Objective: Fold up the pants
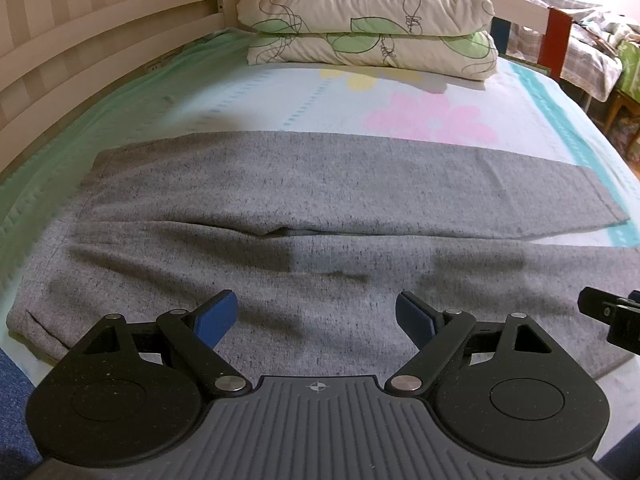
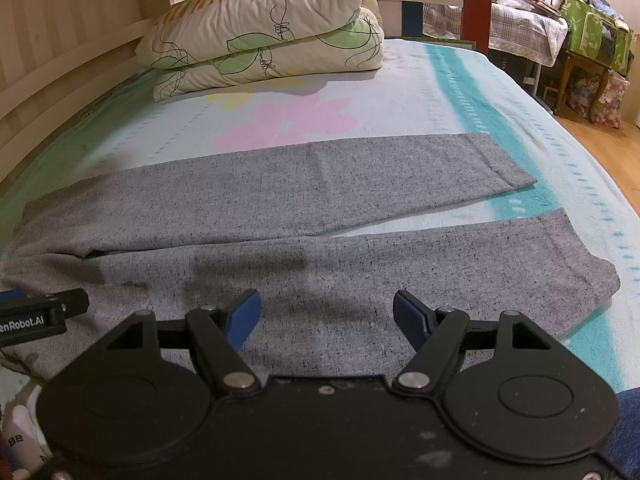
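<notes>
Both the left gripper (image 1: 316, 316) and right gripper (image 2: 326, 316) are hovering wide-fingered over gray pants (image 1: 280, 208); only the right view is showing both leg hems (image 2: 580, 260).

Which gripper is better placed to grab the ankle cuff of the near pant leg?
Right. The right gripper hovers open nearer the near leg's cuff; the left gripper sits toward the waistband.

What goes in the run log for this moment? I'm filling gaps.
task: fold pants | pants: flat on bed, legs apart | left tongs: open, empty | right tongs: open, empty | fold: not begun
</notes>
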